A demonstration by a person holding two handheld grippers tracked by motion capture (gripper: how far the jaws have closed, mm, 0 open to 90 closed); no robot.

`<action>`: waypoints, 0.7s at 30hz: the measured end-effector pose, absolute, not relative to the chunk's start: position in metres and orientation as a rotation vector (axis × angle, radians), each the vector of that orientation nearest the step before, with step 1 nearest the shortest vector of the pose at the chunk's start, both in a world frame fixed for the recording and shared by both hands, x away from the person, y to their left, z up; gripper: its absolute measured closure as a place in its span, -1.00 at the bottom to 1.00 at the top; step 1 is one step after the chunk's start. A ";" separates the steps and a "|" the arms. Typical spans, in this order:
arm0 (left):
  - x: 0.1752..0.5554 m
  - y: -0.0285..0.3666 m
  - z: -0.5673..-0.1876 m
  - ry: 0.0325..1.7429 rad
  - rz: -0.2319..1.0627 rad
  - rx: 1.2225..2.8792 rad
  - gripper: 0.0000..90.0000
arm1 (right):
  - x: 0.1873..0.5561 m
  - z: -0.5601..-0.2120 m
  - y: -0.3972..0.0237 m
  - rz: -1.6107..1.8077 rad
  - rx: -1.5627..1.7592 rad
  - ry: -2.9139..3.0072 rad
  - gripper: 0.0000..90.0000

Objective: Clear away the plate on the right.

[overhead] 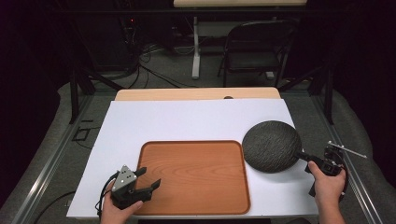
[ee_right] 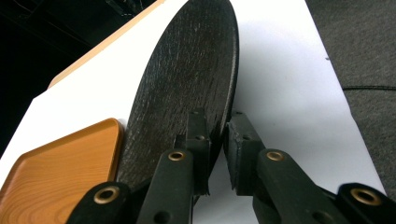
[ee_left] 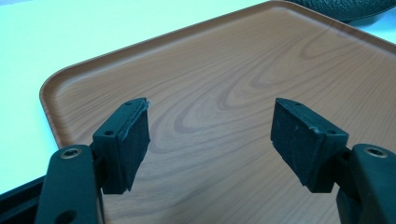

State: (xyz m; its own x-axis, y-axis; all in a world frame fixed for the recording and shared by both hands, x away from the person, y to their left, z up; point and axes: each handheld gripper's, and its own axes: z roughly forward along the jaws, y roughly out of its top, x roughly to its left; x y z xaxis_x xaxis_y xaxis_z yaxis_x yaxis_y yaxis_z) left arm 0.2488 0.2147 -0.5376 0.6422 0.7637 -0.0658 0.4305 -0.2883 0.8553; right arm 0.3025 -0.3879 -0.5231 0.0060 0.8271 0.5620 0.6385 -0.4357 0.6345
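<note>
A dark, rough round plate (overhead: 272, 146) lies on the white sheet, its left edge next to the wooden tray (overhead: 196, 177). My right gripper (overhead: 302, 155) reaches the plate's near right rim. In the right gripper view the jaws (ee_right: 217, 135) straddle the plate (ee_right: 187, 70) rim: one pad lies against its top face, the other stands a sliver off, so they are open. My left gripper (overhead: 150, 176) hovers over the tray's near left corner. Its jaws (ee_left: 210, 135) are open wide, with nothing between them above the tray (ee_left: 233, 70).
The white sheet (overhead: 187, 121) covers a light wooden table (overhead: 196, 94). A folding chair (overhead: 254, 46) and cables stand on the floor beyond the table. The sheet's right edge runs close to my right hand (overhead: 327, 186).
</note>
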 end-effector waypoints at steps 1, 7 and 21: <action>0.249 0.215 -0.538 0.940 0.448 1.926 -0.37 | 0.303 -0.521 -0.386 1.407 2.084 1.540 0.82; 0.249 0.216 -0.538 0.934 0.446 1.927 -0.37 | 0.307 -0.516 -0.386 1.380 2.087 1.554 0.82; 0.249 0.216 -0.538 0.939 0.442 1.924 -0.37 | 0.327 -0.499 -0.386 1.330 2.122 1.618 0.85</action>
State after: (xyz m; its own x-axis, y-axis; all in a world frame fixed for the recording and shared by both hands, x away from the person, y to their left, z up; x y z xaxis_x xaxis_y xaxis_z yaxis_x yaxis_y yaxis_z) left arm 0.2495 0.2156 -0.5378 0.6445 0.7614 -0.0701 0.4313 -0.2863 0.8556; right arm 0.3269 -0.3857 -0.4992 0.0194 0.8384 0.5447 0.6965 -0.4022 0.5943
